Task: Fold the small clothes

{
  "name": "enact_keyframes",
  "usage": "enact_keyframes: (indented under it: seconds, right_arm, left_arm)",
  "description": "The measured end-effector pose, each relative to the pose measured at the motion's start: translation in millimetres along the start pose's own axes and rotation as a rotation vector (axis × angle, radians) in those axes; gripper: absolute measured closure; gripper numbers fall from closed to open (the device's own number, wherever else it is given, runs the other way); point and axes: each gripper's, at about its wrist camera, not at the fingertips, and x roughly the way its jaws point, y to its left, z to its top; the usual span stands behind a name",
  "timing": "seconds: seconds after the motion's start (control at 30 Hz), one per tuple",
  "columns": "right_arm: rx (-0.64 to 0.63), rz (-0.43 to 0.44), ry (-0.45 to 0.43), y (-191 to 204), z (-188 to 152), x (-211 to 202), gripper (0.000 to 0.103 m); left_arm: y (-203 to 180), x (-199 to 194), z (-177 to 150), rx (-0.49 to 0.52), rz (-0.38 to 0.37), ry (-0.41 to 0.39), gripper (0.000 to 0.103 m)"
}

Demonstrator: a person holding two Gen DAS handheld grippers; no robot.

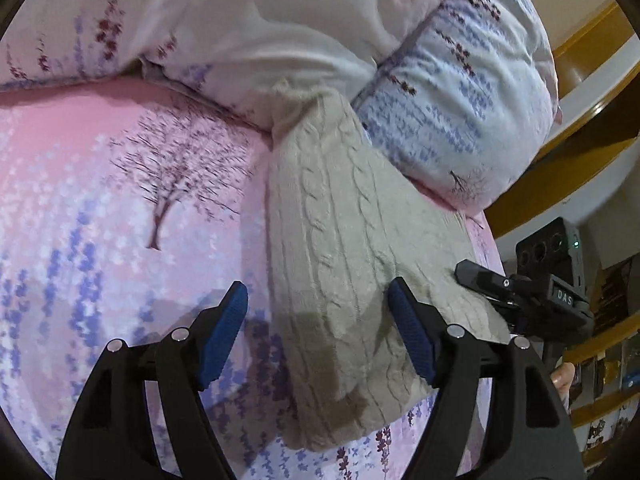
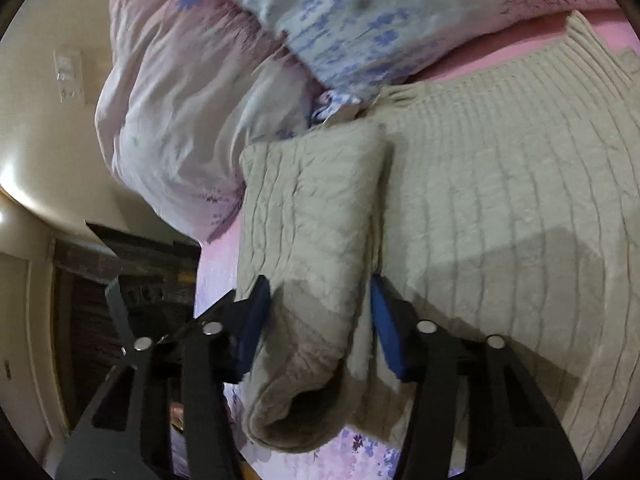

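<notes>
Right gripper (image 2: pixel 318 326) fingers straddle the sweater (image 1: pixel 340 240) sleeve (image 2: pixel 308 248), grip unclear, to fold it inward; left gripper (image 1: pixel 318 332) fingers open over the bed (image 1: pixel 100 220).

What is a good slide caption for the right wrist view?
Right gripper straddling the folded sleeve of a beige cable-knit sweater on a pink floral bedsheet.
</notes>
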Motion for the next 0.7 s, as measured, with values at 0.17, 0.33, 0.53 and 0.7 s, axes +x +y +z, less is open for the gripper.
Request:
enact_keyframes:
  seconds: [0.17,0.33,0.53,0.7]
  right_arm:
    - [0.025,-0.003,0.016,-5,4,9,0.053]
    - [-0.034,0.001,0.012,6,1,18,0.083]
    - [-0.170,-0.054,-0.126,34,4,-13,0.086]
    - [-0.246,-0.158,-0.275,50,8,-59,0.087]
  left_arm:
    - [-6,14,-5,0.004,-0.045,0.056,0.030]
    - [-18,18,-9,0.051,-0.012,0.056,0.030]
    - [-17,6,-5,-0.003,-0.079,0.029,0.025]
    - [-35,-4,-2,0.036,-0.098,-0.002,0.022]
